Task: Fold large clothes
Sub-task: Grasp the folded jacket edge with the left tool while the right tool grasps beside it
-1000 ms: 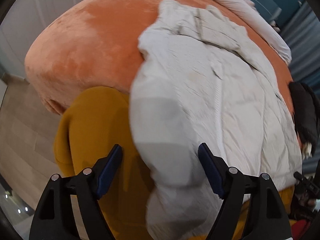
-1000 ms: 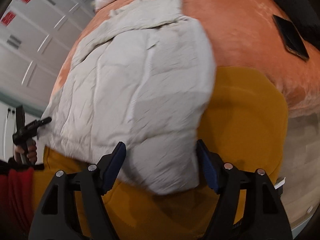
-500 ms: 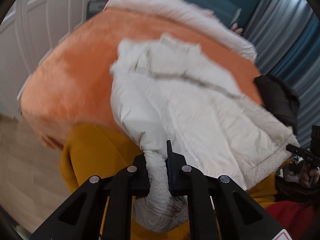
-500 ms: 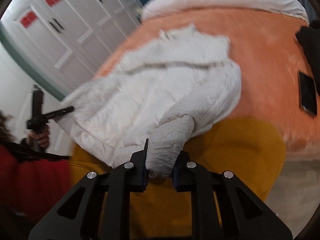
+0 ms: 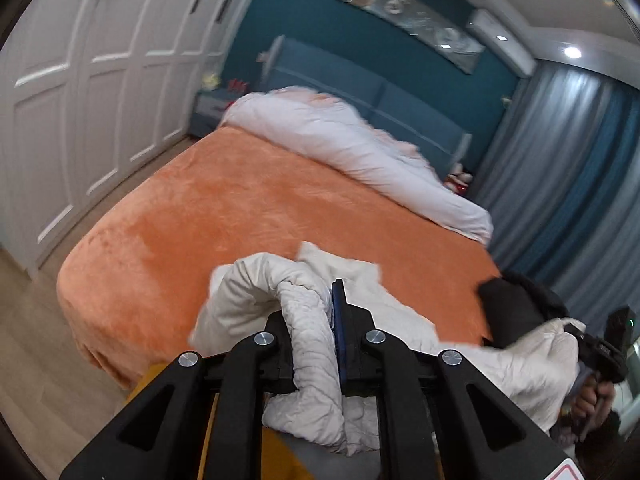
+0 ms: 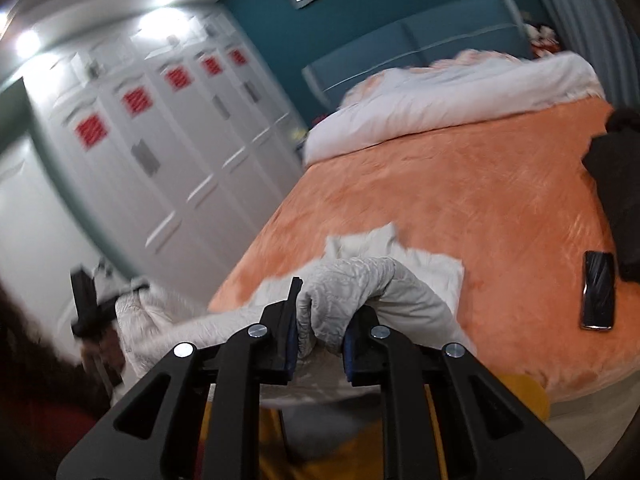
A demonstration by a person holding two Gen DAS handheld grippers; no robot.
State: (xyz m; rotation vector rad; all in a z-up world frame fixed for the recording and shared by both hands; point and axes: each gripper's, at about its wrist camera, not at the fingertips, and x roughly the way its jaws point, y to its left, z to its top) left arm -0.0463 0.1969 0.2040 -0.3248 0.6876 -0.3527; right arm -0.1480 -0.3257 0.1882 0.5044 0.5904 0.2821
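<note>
A pale grey quilted puffer jacket [image 5: 320,320] is seen gripped at two places and raised above the near edge of the bed covered in an orange plush blanket [image 5: 248,216]. The left tongs [image 5: 334,332] are pressed together on a bunched roll of the quilted fabric; the right tongs [image 6: 320,334] are likewise clamped on a rounded fold — the garment's remainder trails toward the bed. A white rumpled duvet [image 5: 352,148] is noted at the headboard, a black slab phone [image 6: 598,294] on the blanket.

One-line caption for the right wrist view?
Right gripper clamps a bunched fold of the white padded jacket above the orange bed; phone nearby.
</note>
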